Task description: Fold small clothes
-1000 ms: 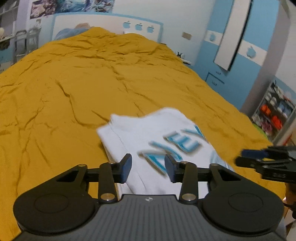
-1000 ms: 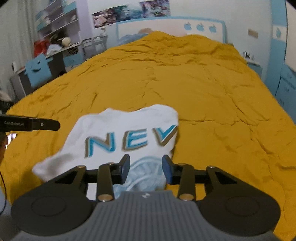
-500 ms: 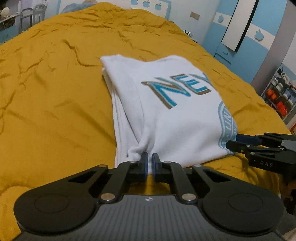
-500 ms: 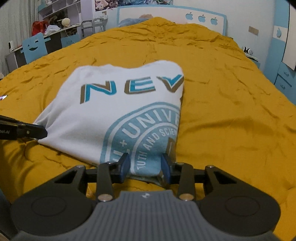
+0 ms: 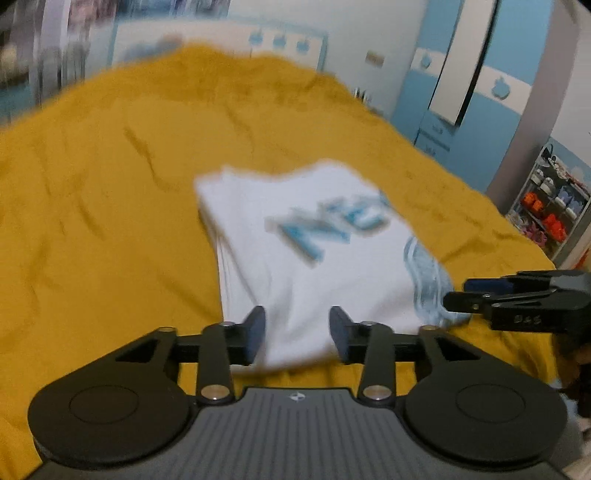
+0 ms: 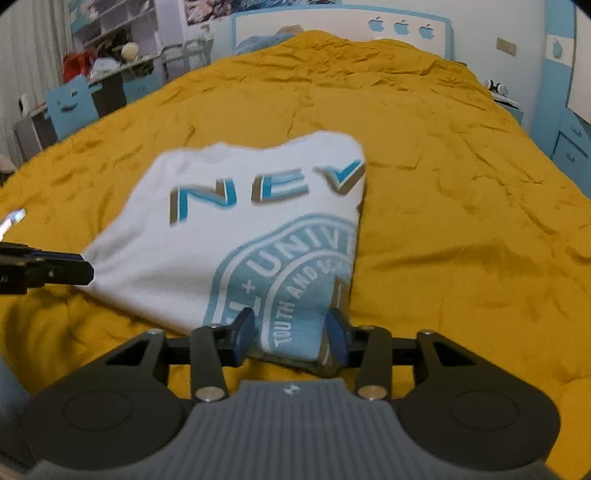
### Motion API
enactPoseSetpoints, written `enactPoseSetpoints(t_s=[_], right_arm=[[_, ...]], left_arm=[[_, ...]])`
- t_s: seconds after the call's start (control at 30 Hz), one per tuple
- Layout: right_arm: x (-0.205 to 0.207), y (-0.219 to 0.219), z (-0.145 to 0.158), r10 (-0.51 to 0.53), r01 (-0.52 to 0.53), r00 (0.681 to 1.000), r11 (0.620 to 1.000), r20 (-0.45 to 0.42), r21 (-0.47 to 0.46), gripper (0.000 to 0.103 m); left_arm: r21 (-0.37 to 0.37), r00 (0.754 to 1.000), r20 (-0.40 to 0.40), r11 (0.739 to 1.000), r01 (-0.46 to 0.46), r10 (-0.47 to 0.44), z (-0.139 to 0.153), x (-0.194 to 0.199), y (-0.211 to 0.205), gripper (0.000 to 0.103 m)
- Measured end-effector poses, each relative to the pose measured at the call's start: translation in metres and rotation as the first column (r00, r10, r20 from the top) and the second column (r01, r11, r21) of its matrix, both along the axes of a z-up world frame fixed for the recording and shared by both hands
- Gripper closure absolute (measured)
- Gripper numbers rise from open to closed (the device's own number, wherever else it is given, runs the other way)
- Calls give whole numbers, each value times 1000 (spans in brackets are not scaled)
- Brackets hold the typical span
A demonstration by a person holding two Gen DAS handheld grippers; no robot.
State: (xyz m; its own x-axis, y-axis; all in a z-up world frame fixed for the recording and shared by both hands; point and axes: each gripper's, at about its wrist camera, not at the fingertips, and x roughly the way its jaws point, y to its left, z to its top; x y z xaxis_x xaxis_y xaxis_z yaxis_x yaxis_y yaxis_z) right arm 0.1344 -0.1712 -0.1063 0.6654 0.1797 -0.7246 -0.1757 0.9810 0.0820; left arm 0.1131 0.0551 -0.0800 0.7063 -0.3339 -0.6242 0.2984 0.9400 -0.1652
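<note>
A folded white T-shirt [image 5: 314, 258] with blue lettering and a round blue print lies flat on the mustard-yellow bedspread [image 5: 110, 221]. My left gripper [image 5: 297, 334] is at its near left edge. Its jaws are opening, and the cloth lies loose between the fingers without being pinched. In the right wrist view, the shirt [image 6: 229, 240] has its near right corner between the fingers of my right gripper [image 6: 291, 338]. Those jaws are opening too, and the pads stand off the fold. Each gripper also shows at the edge of the other's view: the right gripper [image 5: 458, 297] and the left gripper [image 6: 74, 267].
The yellow bedspread [image 6: 443, 221] stretches far behind and beside the shirt. A blue wardrobe [image 5: 461, 110] and a shelf rack [image 5: 546, 210] stand to the right. A desk with a blue chair [image 6: 70, 105] is at the left, and a headboard [image 6: 332, 26] at the back.
The shirt came down from the air and now lies flat. The left gripper was shut on its near edge half a second ago and now stands apart. The right jaws have widened around the corner.
</note>
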Motion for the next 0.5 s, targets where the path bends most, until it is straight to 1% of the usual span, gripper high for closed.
enactPoseSetpoints(t_s=[0.03, 0.07, 0.1, 0.13, 0.17, 0.2, 0.23, 0.3, 0.37, 0.43, 0.5], right_arm=[[-1, -2, 11, -3, 3, 1000, 1000, 22, 10, 55], [-3, -2, 22, -1, 1, 999, 1000, 48, 9, 49], [-5, -1, 33, 0, 0, 997, 1000, 79, 0, 44], [-6, 0, 45, 1, 0, 993, 1000, 114, -7, 42], [-9, 1, 58, 7, -5, 988, 1000, 155, -11, 35], [-10, 2, 69, 10, -7, 982, 1000, 189, -12, 25], [-12, 3, 80, 9, -5, 975, 1000, 223, -14, 20], [-18, 6, 101, 2, 4, 954, 1000, 301, -20, 21], [-24, 10, 116, -11, 23, 935, 999, 355, -31, 21], [-30, 14, 125, -28, 44, 922, 998, 385, -33, 21], [-39, 16, 128, -55, 71, 913, 997, 405, -24, 21]], left_arm=[[15, 999, 37, 1000, -1, 1, 11, -1, -2, 47], [23, 998, 69, 1000, -7, 5, 21, -2, -4, 45], [28, 995, 104, 1000, -14, 11, 30, -3, -5, 41], [37, 990, 142, 999, -23, 18, 39, -3, -7, 35], [50, 984, 177, 998, -28, 19, 49, -4, -11, 32], [59, 977, 211, 998, -25, 11, 59, -4, -15, 24], [64, 970, 242, 998, -18, 2, 68, -4, -17, 17], [66, 950, 311, 998, -24, 2, 85, -7, -23, 8], [61, 917, 399, 997, -53, 24, 97, -14, -28, 2], [63, 878, 476, 995, -82, 42, 103, -23, -37, 0], [76, 848, 527, 990, -115, 58, 103, -32, -47, 0]])
